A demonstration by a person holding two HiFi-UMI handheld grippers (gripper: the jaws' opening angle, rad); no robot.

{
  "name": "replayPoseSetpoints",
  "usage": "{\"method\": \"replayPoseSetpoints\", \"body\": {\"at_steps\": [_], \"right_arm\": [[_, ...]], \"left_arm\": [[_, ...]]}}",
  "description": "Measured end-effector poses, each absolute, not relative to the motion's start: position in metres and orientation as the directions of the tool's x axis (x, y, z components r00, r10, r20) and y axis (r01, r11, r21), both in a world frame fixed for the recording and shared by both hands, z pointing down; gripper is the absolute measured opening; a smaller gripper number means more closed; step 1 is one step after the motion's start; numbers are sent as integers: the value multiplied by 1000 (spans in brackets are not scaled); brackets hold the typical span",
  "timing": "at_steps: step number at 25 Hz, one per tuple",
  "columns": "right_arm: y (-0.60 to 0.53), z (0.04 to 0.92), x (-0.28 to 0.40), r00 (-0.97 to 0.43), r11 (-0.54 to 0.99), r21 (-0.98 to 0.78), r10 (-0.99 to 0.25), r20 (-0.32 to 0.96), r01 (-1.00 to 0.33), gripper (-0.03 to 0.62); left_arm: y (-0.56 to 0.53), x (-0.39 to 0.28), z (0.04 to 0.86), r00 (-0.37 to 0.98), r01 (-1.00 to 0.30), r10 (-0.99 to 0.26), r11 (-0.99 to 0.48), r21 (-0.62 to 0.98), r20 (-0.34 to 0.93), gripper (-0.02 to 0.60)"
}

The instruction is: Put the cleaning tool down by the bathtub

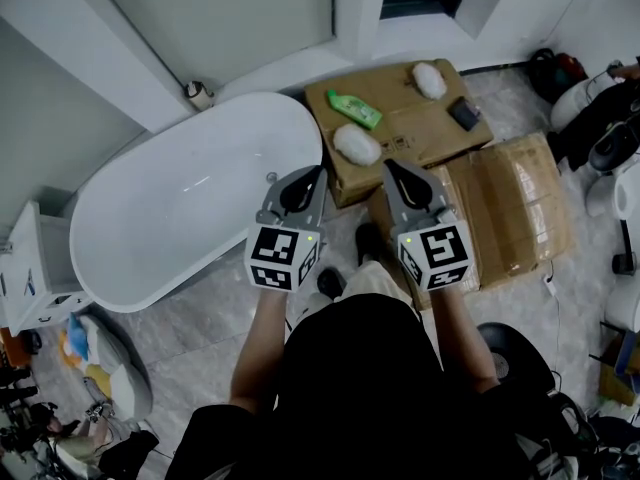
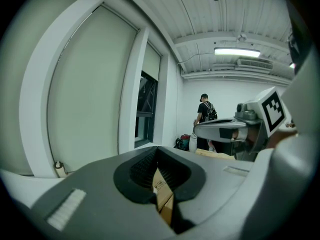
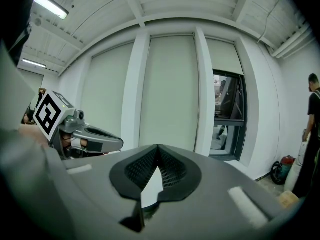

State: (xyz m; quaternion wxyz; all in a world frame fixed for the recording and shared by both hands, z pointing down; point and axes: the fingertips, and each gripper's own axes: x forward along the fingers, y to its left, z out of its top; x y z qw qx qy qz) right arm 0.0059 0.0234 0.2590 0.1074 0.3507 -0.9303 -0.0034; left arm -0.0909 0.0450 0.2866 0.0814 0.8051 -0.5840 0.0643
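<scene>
The white oval bathtub [image 1: 130,258] fills the left of the head view. To its right, a cardboard box [image 1: 420,133] carries two white fluffy cleaning pads [image 1: 357,145] [image 1: 430,80], a green bottle [image 1: 353,109] and a small black item [image 1: 464,113]. My left gripper [image 1: 310,171] hovers over the tub's right end, shut and empty. My right gripper [image 1: 390,165] is beside it, over the box's near edge, also shut with nothing in it. From each gripper's own view the tips meet, left gripper [image 2: 156,149] and right gripper [image 3: 158,148].
A second, larger cardboard box [image 1: 515,208] lies to the right. A white cabinet [image 1: 35,268] stands left of the tub, with clutter on the floor below it. Bags and white appliances [image 1: 600,118] crowd the right edge. A person [image 2: 205,115] stands far off by the window.
</scene>
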Motion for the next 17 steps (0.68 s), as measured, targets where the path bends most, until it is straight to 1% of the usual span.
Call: {"method": "replayPoseSetpoints", "body": {"at_steps": [17], "right_arm": [[16,265,11,-728,754,77,-652,212,-652,8]], "left_arm": [[39,-88,291,306,-952,-930,-300,64,204,-2]]}}
